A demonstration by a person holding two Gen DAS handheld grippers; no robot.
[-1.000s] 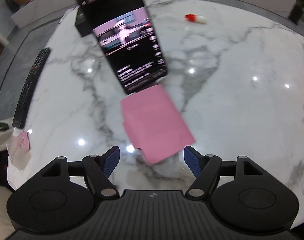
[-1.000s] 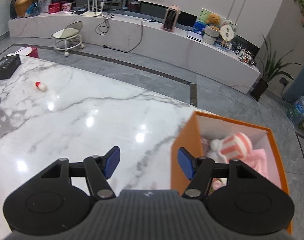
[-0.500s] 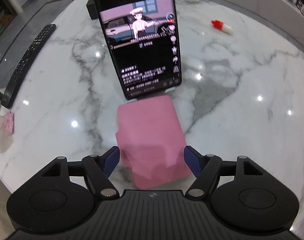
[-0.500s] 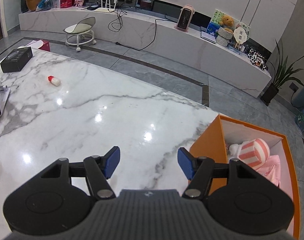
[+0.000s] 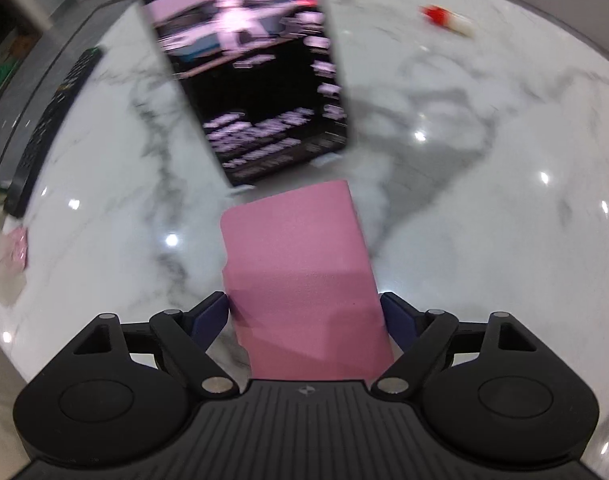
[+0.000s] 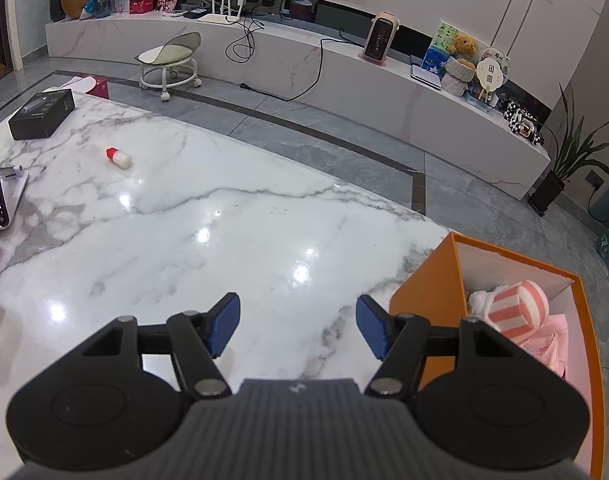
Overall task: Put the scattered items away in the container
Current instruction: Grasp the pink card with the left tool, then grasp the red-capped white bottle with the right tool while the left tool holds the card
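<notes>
A pink foam block (image 5: 300,272) lies on the white marble table (image 5: 484,240), in front of a propped-up phone (image 5: 256,80). My left gripper (image 5: 304,296) points down over the block. Its jaws are opening, with the block's near end between the blue pads, and I see no squeeze on it. My right gripper (image 6: 297,298) hangs open over bare marble with nothing between its fingers. Just right of it stands the orange box (image 6: 424,292), holding a pink-and-white striped toy (image 6: 512,312) and pink cloth. A small red-capped bottle (image 6: 118,157) lies far across the table.
A black remote (image 5: 52,128) lies along the table's left edge, near a pale pink item (image 5: 12,248). A black box (image 6: 42,114) sits at the far left corner. Beyond the table are grey floor, a white stool (image 6: 168,64) and a long low cabinet.
My left gripper has come down over the pink block, which now fills the gap between its jaws, and the jaws have spread wider. The right gripper has barely shifted.
</notes>
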